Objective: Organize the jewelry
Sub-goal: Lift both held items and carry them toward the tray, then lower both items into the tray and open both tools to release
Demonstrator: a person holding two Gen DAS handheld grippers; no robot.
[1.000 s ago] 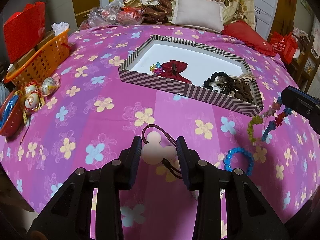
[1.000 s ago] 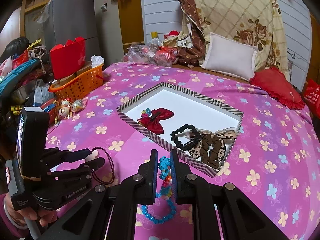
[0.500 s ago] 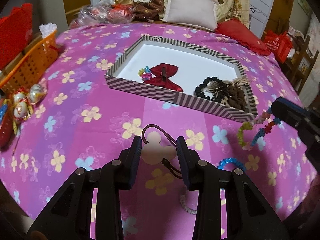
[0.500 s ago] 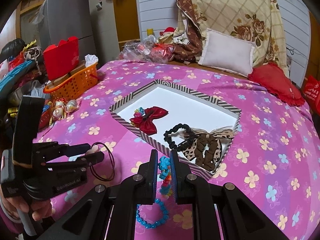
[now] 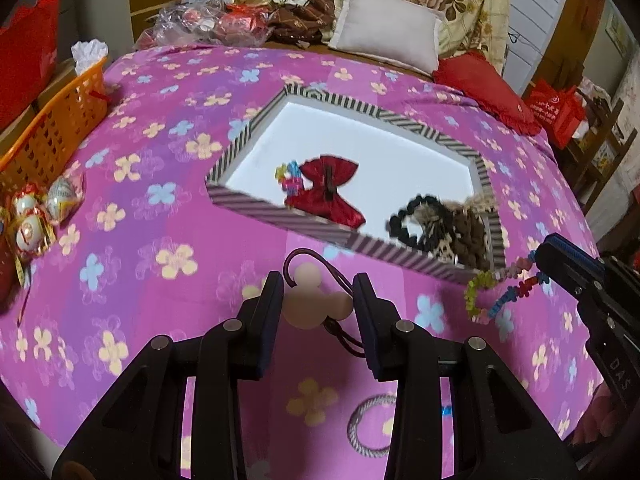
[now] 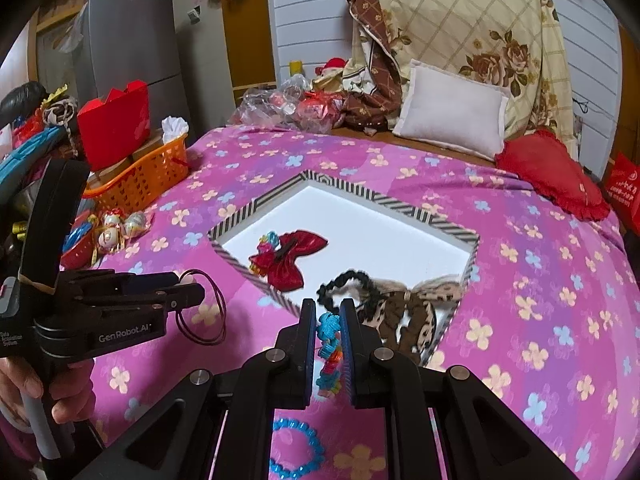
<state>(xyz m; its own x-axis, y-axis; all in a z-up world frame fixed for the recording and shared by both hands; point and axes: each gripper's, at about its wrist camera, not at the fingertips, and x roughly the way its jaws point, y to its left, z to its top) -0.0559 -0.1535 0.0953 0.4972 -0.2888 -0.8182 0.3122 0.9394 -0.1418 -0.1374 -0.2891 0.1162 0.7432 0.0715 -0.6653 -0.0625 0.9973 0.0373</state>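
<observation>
My left gripper [image 5: 318,300] is shut on a pale mouse-head hair tie [image 5: 316,306] with a dark elastic loop, held above the bedspread in front of the striped box [image 5: 256,204]. My right gripper [image 6: 329,334] is shut on a multicoloured bead bracelet [image 6: 329,348], which hangs near the box's front right corner [image 5: 500,292]. The box holds a red bow [image 5: 328,188], a small coloured clip [image 5: 289,176], a black scrunchie [image 5: 404,224] and a leopard scrunchie [image 5: 468,236]. The left gripper also shows in the right wrist view [image 6: 188,292].
A blue bead bracelet [image 6: 296,448] and a grey braided ring [image 5: 370,426] lie on the pink flowered bedspread [image 5: 160,264] near me. An orange basket [image 5: 52,128] and wrapped eggs [image 5: 36,212] sit at the left. Pillows [image 5: 384,36] lie beyond the box.
Both grippers have risen and moved forward toward the box, each keeping its item. The box now sits closer and more central in both views.
</observation>
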